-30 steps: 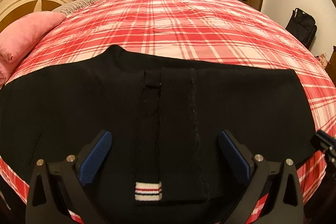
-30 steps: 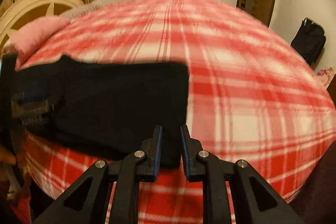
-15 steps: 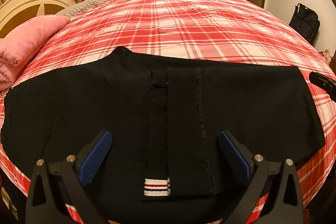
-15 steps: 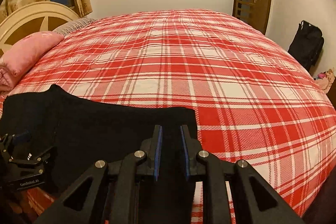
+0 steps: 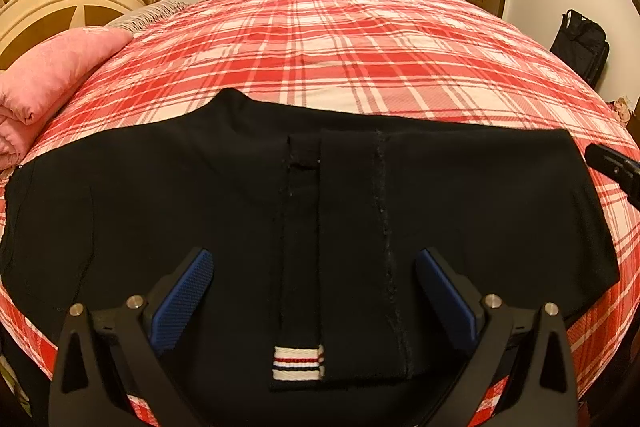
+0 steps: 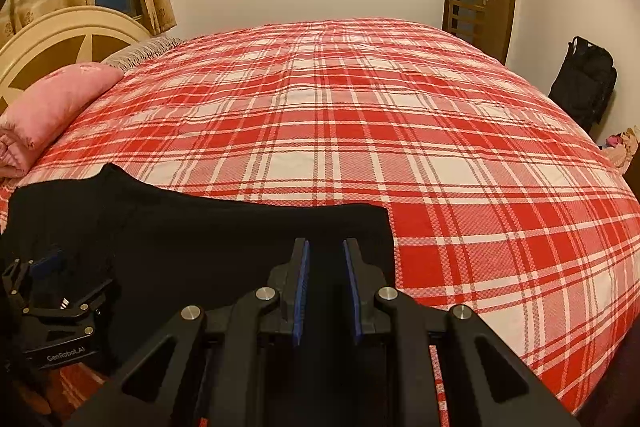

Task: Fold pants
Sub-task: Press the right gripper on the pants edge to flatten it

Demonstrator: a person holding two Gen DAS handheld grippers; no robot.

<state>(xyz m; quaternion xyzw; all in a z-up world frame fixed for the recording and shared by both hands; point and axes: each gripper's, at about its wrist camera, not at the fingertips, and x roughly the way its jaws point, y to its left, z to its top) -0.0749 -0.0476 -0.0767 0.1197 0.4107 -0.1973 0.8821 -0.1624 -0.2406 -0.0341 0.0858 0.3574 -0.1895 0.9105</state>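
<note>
My left claw (image 5: 314, 291) wide over pants (image 5: 304, 211) at 6 o'clock; right claw (image 6: 325, 271) narrow, empty, ready for edge.

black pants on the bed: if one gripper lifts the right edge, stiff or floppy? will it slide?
Probably floppy: the black pants lie flat, folded layers hugging the plaid bedspread, so a lifted edge should drape. Likely light. Cloth on cloth may drag rather than slide freely.
</note>
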